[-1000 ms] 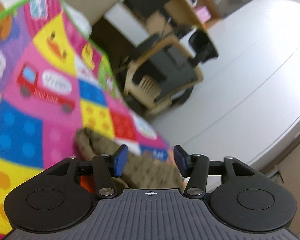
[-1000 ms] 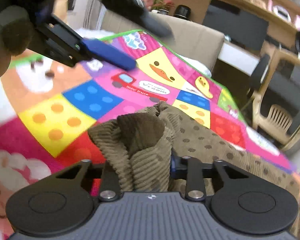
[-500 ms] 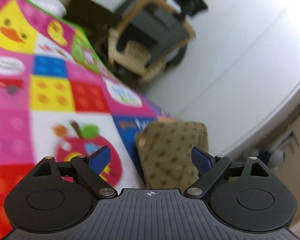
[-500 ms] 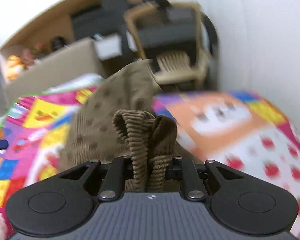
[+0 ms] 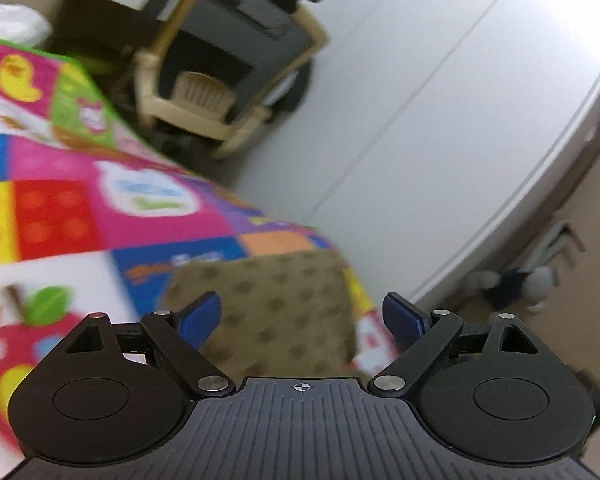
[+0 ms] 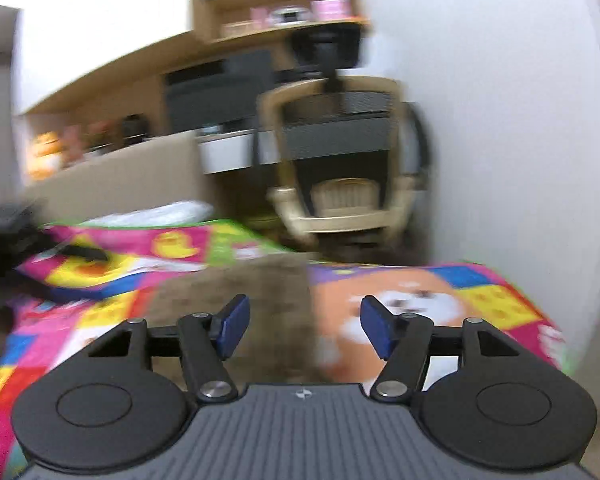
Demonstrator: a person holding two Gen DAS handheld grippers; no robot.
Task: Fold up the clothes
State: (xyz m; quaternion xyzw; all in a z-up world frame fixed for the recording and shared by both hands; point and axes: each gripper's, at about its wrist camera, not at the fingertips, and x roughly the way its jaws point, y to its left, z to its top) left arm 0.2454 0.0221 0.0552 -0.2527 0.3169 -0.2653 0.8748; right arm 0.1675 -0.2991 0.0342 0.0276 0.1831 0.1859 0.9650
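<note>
Left wrist view, left tool (image 5: 300,318): blue pads spread wide, holding nothing.
Garment (image 5: 274,312): tan-brown cloth with darker dots, folded into a flat, roughly rectangular block.
Garment's place: lying on the bright patchwork mat (image 5: 80,216), near the mat's far corner, just ahead of the left tool and framed between its two pads without touching them.
Hidden part: the garment's near edge is cut off behind the tool's black body.
Right wrist view, right tool (image 6: 304,328): pads spread apart, nothing between them.
Garment from this side (image 6: 256,300): a brown smear from motion blur, dots not readable; it lies ahead of the tool, mostly toward the left pad, its near end hidden behind the tool body.
Mat detail: an orange square with a white animal face (image 6: 412,300) sits just right of the garment.
Farther back: a beige-framed chair (image 5: 220,60) stands beyond the mat's edge by the white wall (image 5: 440,100).
Hard to make out: dark blurred shapes at the left edge of the right wrist view.
</note>
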